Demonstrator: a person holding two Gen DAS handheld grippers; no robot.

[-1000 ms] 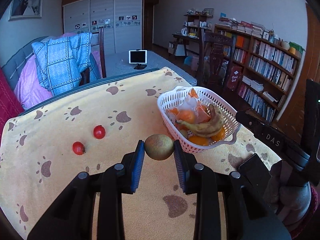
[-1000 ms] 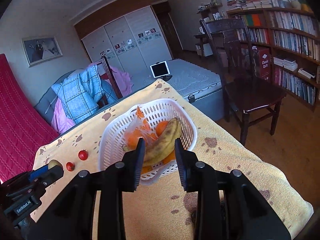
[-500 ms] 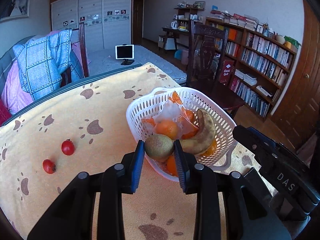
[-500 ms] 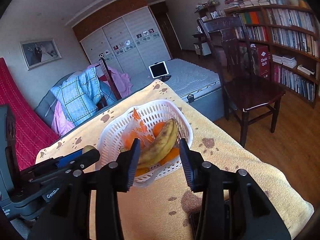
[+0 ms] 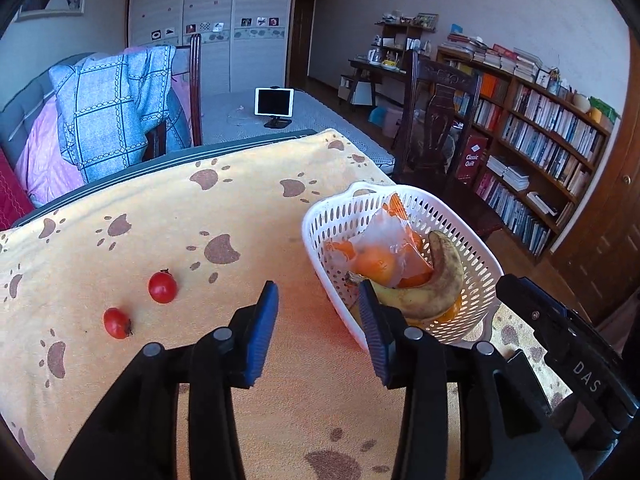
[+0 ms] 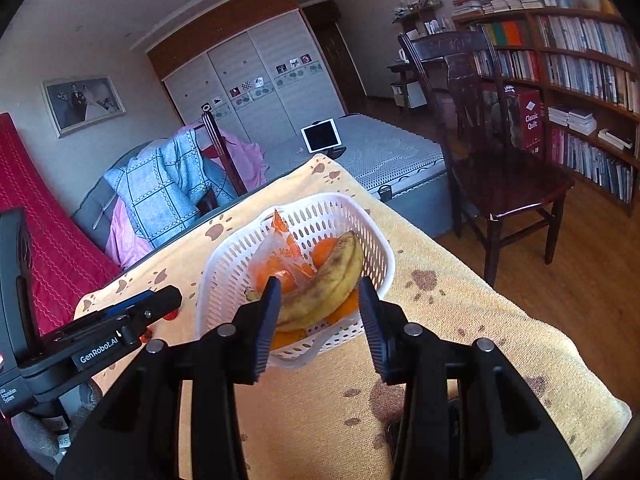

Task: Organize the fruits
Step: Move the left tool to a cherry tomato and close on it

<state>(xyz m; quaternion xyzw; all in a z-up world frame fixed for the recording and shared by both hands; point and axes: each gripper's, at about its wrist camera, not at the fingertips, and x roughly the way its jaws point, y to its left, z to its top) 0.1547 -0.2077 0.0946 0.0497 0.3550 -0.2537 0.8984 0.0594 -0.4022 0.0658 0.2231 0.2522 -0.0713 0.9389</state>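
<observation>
Left wrist view: the left tongs [image 5: 318, 320] are opening, nothing between the jaws. The basket [image 5: 340, 216] sits just right of and beyond the tips, holding a banana [image 5: 436, 292] and oranges [image 5: 374, 264]. Two tomatoes [image 5: 162, 287] lie left of the tongs on the surface [image 5: 160, 208].

Right wrist view: the right tongs [image 6: 318, 320] stand apart, empty, framing the basket's [image 6: 240, 252] near rim.

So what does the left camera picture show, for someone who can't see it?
The left gripper is opening with nothing between its fingers, above a yellow paw-print cloth. Right of it stands a white basket holding a banana and oranges; two tomatoes lie left.
</observation>
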